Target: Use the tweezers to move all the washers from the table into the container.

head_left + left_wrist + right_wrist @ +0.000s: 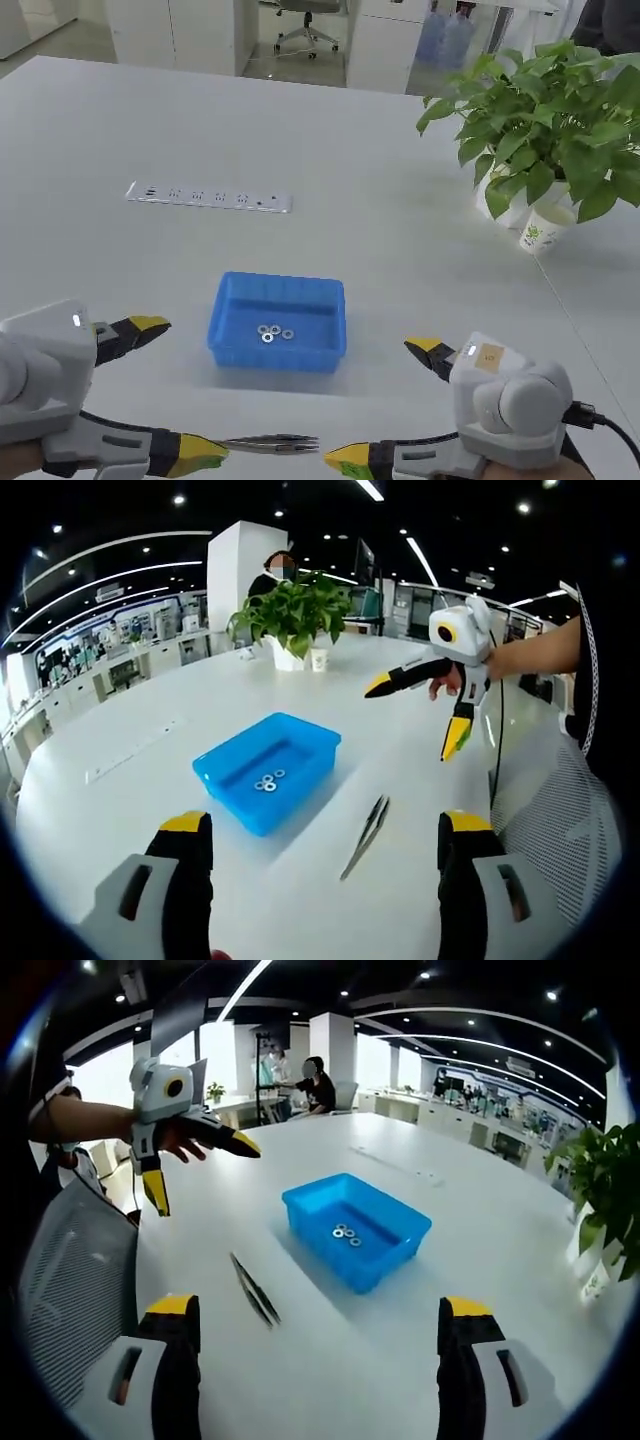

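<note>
head view, washers: you've got a few tiny flat metal rings, the washers (pixel 272 332), bunched on the floor of the blue container (pixel 275 358). They're light, hard and probably slick, so expect them to skate if nudged.
head view, tweezers: the tweezers (pixel 270 442) lie flat on the white table (pixel 400 230). They're on your side of the container, between your two grippers.
head view, grippers: your left gripper (pixel 190 388) and right gripper (pixel 372 402) both gape wide with nothing in either.
left gripper view, tweezers: the tweezers (pixel 366 835) are thin bare steel, long and narrow, tapering to fine points. The legs are likely springy, so I'd pinch mid-length across both of them, gently, not at the tips. They sit very low on the table and could be fiddly to get under.
left gripper view, container: the container (pixel 255 815) is glossy blue plastic, rectangular, with rounded corners and shallow walls. It looks light, and a bump would likely slide it.
left gripper view, right gripper: the right gripper (pixel 410 723) hangs above the table with its yellow-tipped jaws spread.
right gripper view, washers: the washers (pixel 345 1232) are shiny rings touching one another, well inside the container walls (pixel 395 1258).
right gripper view, tweezers: the tweezers (pixel 255 1288) sit just beside the container, apart from it.
right gripper view, left gripper: the left gripper (pixel 207 1180) is splayed and empty.
right gripper view, table: smooth, matte and hard, so steel will slip on it.
</note>
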A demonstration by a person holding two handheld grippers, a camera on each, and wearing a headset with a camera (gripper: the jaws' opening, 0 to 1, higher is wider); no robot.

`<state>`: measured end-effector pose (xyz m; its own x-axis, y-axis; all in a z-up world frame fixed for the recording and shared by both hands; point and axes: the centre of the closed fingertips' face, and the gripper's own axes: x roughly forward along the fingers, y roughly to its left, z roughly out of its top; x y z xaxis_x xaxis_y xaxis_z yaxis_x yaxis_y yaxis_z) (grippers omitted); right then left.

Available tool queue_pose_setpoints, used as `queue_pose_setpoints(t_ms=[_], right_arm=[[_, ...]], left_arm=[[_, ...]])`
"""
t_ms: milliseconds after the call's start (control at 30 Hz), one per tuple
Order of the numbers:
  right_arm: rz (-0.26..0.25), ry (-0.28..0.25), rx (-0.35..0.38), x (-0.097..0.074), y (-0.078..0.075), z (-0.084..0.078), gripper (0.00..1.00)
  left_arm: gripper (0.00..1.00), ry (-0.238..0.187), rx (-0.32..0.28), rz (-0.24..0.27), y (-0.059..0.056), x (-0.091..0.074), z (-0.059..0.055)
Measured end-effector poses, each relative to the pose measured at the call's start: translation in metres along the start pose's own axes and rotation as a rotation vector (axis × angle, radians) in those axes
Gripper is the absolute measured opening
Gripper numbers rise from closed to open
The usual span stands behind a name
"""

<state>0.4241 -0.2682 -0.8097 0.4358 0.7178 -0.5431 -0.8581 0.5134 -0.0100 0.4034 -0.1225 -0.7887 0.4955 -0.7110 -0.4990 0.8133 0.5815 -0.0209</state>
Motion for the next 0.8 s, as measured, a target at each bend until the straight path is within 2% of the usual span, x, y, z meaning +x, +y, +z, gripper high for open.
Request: queue_pose_setpoints(t_ms=[167, 300, 800], right_arm=[[0.0, 0.028, -0.012, -0.002, -0.001, -0.005, 1.0], [0.005, 0.032, -0.015, -0.002, -0.001, -0.006, 1.0], [0.023, 0.059, -0.031, 0.001, 0.001, -0.011, 1.0]], left_arm=[[0.99, 0.057, 0.019, -0.016, -0.003, 0.0, -0.01], [0.99, 0.056, 0.021, -0.017, -0.002, -0.001, -0.009], [0.99, 0.101, 0.049, -0.033, -0.001, -0.003, -0.017]])
